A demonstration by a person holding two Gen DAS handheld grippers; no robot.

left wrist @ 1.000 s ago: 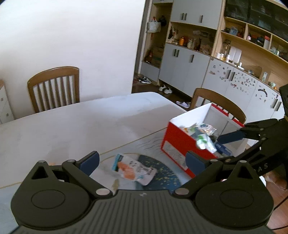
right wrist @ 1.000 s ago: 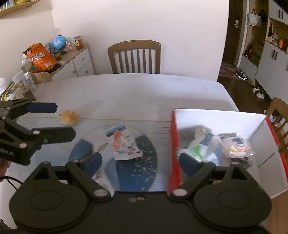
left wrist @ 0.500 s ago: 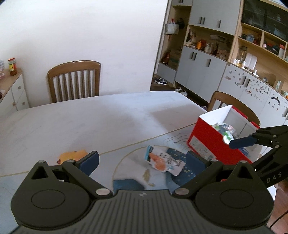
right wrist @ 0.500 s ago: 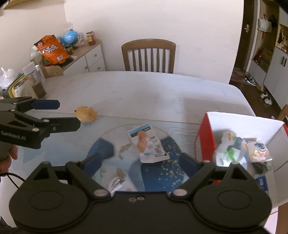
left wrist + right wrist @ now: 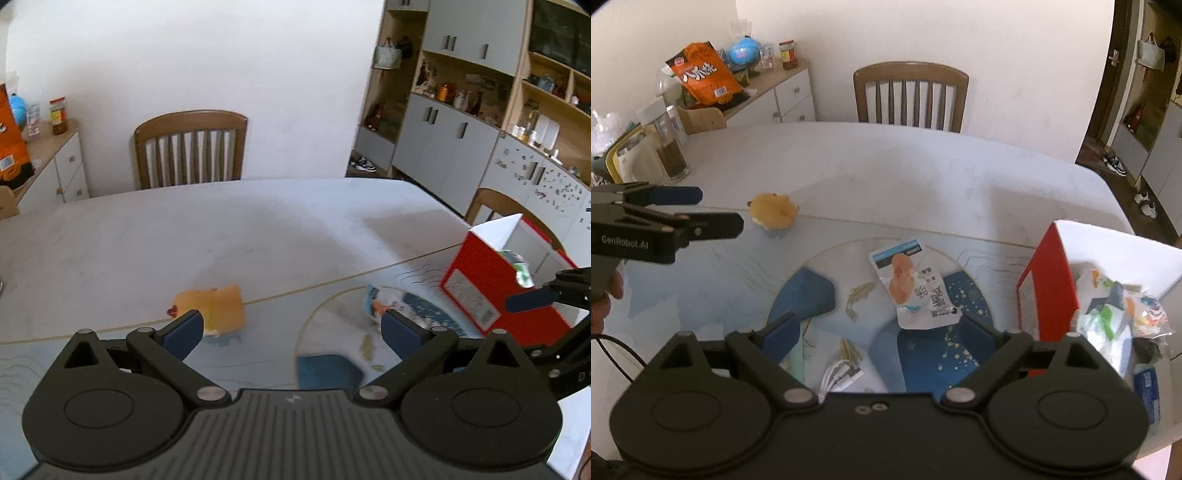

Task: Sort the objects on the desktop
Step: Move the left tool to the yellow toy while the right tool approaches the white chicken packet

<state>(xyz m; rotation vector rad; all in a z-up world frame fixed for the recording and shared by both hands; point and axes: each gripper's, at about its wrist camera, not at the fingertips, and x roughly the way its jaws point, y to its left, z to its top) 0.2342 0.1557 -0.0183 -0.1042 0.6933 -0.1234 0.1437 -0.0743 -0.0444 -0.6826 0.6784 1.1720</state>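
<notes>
A white snack pouch (image 5: 911, 286) with an orange picture lies on the blue round mat (image 5: 812, 299); it also shows in the left wrist view (image 5: 380, 304). An orange plush toy (image 5: 774, 210) sits on the table (image 5: 886, 166) to the left, seen blurred in the left wrist view (image 5: 214, 306). A red-and-white box (image 5: 1049, 280) at the right holds several packets (image 5: 1108, 314). A white cable (image 5: 838, 376) lies near my right gripper (image 5: 882, 332), which is open and empty above the mat. My left gripper (image 5: 291, 330) is open and empty, close to the plush toy.
Wooden chairs (image 5: 910, 96) stand at the far side and behind the box (image 5: 506, 206). A sideboard (image 5: 768, 92) at the left carries an orange bag, a globe and jars. Glass jars (image 5: 670, 147) stand at the table's left edge. Cabinets (image 5: 461, 136) line the right wall.
Both grippers have swung left: the box has slid toward the right edge of both views, and the plush toy has come into the left wrist view. Both stay open.
</notes>
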